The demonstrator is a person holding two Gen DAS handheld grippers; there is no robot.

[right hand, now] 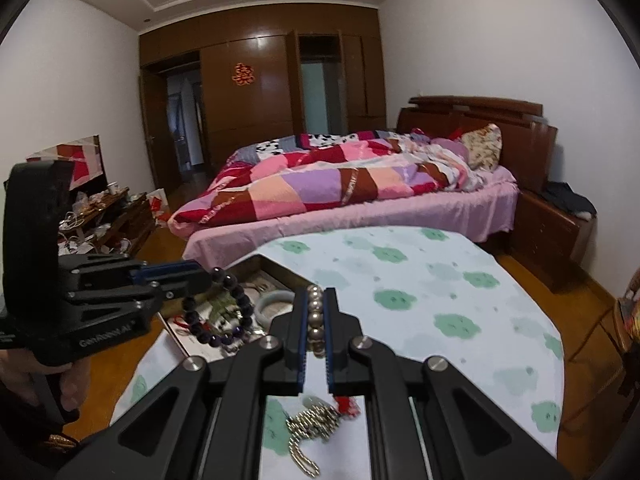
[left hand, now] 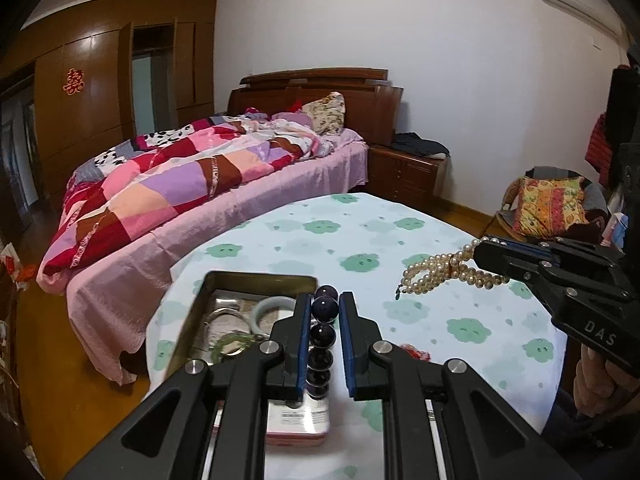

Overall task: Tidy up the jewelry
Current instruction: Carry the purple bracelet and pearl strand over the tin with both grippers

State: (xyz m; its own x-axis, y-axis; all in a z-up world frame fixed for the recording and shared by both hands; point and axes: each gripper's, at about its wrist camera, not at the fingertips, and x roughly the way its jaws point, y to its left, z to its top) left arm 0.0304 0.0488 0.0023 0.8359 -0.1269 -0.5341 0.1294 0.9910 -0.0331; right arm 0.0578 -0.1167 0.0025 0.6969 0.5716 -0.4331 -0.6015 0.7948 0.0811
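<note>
My left gripper point(left hand: 325, 300) is shut on a dark purple bead bracelet point(left hand: 322, 344), held above the open metal tin point(left hand: 260, 279); the bracelet hangs as a loop in the right wrist view point(right hand: 224, 308). The tin holds a pale jade bangle point(left hand: 276, 306), a silver bangle and a green bracelet. My right gripper point(right hand: 316, 294) is shut on a pearl bracelet point(right hand: 315, 320), which dangles above the table in the left wrist view point(left hand: 440, 274). A metal bead chain point(right hand: 310, 432) with a red tassel lies on the cloth under the right gripper.
The table wears a white cloth with green flowers point(right hand: 440, 300). A pink box point(left hand: 296, 420) lies by the tin. A bed with a patchwork quilt point(right hand: 340, 184) stands beyond the table, a wooden nightstand point(right hand: 556, 224) to its right.
</note>
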